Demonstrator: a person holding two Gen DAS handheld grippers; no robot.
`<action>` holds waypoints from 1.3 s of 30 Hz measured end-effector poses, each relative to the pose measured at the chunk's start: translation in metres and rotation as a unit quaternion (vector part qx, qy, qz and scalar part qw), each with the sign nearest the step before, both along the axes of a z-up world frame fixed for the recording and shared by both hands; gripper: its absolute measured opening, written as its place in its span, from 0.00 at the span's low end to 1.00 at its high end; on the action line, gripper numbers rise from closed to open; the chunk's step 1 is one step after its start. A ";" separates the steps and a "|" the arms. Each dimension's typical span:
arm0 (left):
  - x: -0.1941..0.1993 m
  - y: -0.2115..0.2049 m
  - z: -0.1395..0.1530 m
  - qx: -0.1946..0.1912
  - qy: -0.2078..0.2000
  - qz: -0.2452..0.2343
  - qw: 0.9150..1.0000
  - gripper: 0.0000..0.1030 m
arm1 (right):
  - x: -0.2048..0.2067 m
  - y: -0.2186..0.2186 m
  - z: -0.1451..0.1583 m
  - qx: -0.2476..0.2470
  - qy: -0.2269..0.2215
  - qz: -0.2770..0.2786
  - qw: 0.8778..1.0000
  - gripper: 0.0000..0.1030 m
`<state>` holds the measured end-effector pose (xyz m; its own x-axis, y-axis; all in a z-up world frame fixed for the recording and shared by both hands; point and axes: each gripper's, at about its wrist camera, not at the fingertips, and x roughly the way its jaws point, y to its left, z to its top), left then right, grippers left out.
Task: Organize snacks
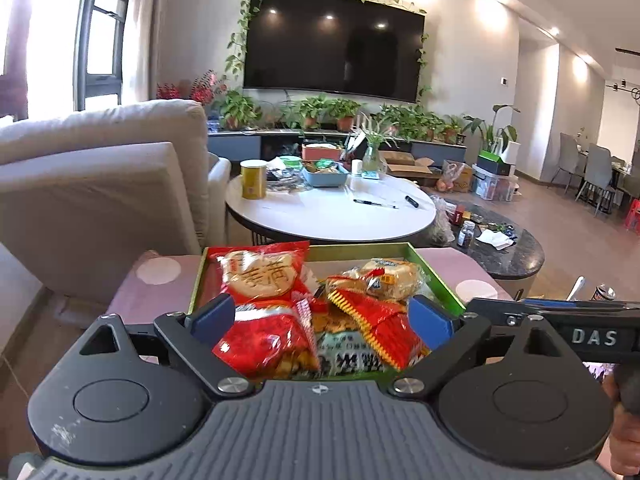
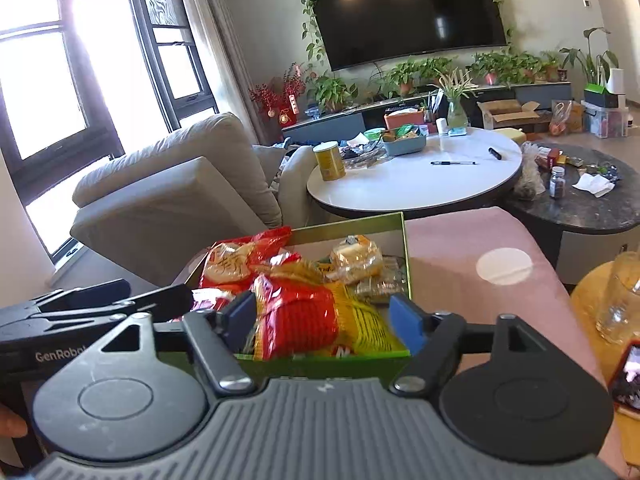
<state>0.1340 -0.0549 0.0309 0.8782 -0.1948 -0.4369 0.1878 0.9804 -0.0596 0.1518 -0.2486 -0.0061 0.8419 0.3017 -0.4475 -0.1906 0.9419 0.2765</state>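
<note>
We find the green box (image 1: 434, 270) heaped with snack packets (image 1: 264, 280); right of it, the pink surface (image 2: 460, 248) lies free.

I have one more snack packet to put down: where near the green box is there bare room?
The pink cloth right of the green cardboard box lies bare around its white round patch. The box is heaped with red snack bags. The white round table's near half is bare; its far edge is cluttered.
</note>
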 end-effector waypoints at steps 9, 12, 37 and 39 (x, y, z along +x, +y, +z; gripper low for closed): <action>-0.050 0.004 0.004 0.023 -0.029 0.030 0.999 1.00 | -0.038 -0.002 -0.001 0.015 -0.006 -0.008 1.000 0.72; -0.063 0.002 0.004 0.032 -0.035 0.031 0.998 1.00 | -0.050 0.002 0.000 0.002 -0.018 -0.006 1.000 0.72; -0.119 0.014 -0.007 0.047 -0.032 0.070 0.996 1.00 | -0.099 0.019 -0.001 -0.030 -0.056 -0.001 0.998 0.72; -0.119 0.014 -0.008 0.046 -0.031 0.069 0.996 1.00 | -0.099 0.021 -0.003 -0.030 -0.055 -0.001 0.998 0.72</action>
